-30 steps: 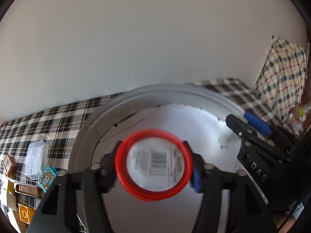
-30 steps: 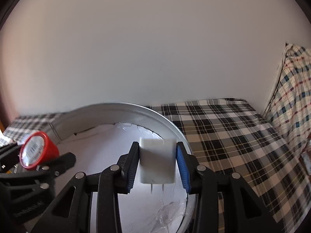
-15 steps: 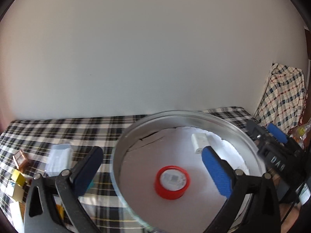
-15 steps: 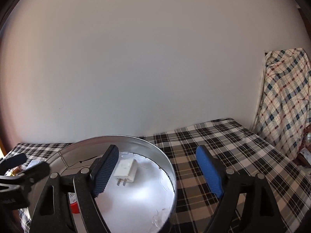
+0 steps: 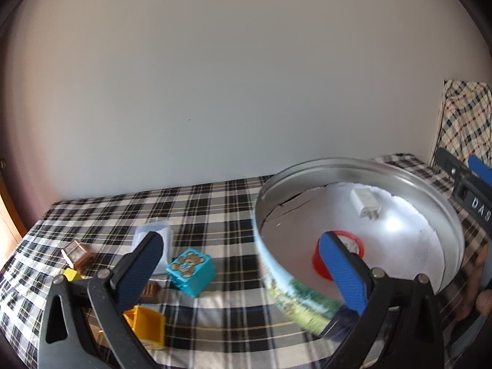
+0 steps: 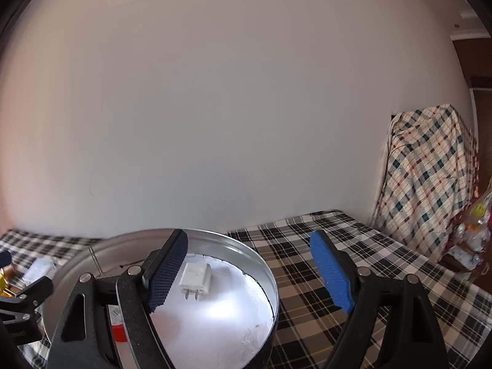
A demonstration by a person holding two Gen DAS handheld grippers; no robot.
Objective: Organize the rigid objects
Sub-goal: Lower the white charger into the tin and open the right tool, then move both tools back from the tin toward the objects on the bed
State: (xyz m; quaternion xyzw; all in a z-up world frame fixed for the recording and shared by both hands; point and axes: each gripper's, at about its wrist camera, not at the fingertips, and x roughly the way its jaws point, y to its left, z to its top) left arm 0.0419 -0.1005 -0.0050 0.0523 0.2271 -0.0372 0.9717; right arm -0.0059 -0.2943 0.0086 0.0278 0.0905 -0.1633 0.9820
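A round metal tin (image 5: 353, 166) stands on the plaid cloth. A red-rimmed lid (image 5: 358, 247) and a white charger plug (image 5: 364, 201) lie on its white floor. My left gripper (image 5: 240, 246) is open and empty, its right finger over the tin's near wall and its left finger over the loose toys. From the right wrist, the tin (image 6: 246, 246) sits low left with the charger (image 6: 195, 278) flat inside. My right gripper (image 6: 249, 246) is open and empty, back from the tin's right rim. A sliver of the red lid (image 6: 118, 327) shows behind its left finger.
Left of the tin lie a teal bear cube (image 5: 190, 272), a clear plastic box (image 5: 153, 236), a yellow block (image 5: 144, 326) and a small copper box (image 5: 77, 253). A plaid-draped object (image 6: 430, 178) stands at the far right. A white wall closes the back.
Both grippers opened: the red lid and the charger left their jaws and now lie in the tin. Both grippers drew back, and the left view swung left onto the toys.
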